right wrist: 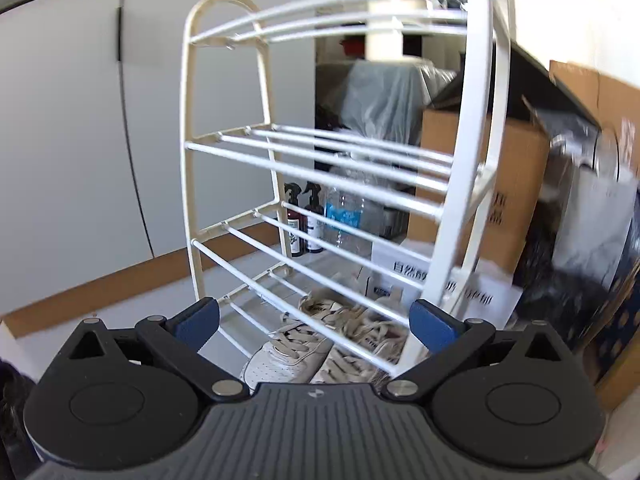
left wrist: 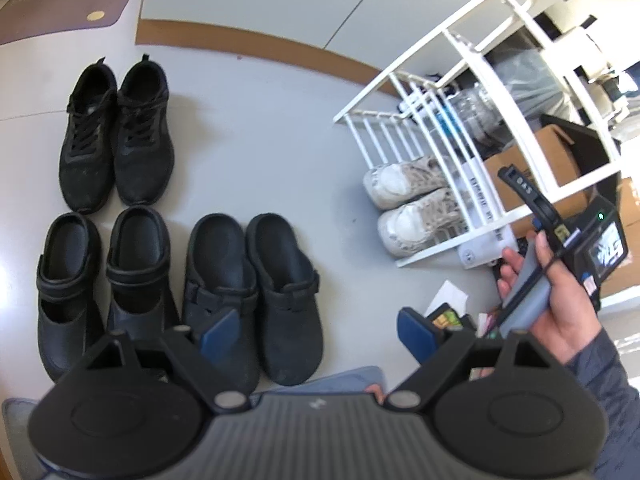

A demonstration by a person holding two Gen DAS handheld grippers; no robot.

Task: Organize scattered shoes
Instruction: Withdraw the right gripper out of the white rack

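Note:
In the left wrist view three black pairs stand on the grey floor: lace-up sneakers [left wrist: 116, 136] at the back, strapped clogs [left wrist: 104, 280] front left, and clogs [left wrist: 256, 296] front middle. A pair of white sneakers [left wrist: 412, 204] lies on the bottom shelf of a white wire shoe rack [left wrist: 440, 92]. My left gripper [left wrist: 318, 332] is open and empty above the middle clogs. My right gripper [right wrist: 316, 326] is open and empty, facing the rack [right wrist: 320, 168] with the white sneakers [right wrist: 320, 344] just beyond its fingers. The right gripper also shows in the left wrist view [left wrist: 536, 208], in a hand.
Cardboard boxes [right wrist: 480, 184], plastic-wrapped items and spray bottles [right wrist: 304, 220] stand behind the rack. Grey cabinet doors [right wrist: 80, 140] with a brown skirting run along the wall. Papers and small packets [left wrist: 452, 312] lie on the floor by the rack. A blue-grey mat [left wrist: 340, 380] lies below the left gripper.

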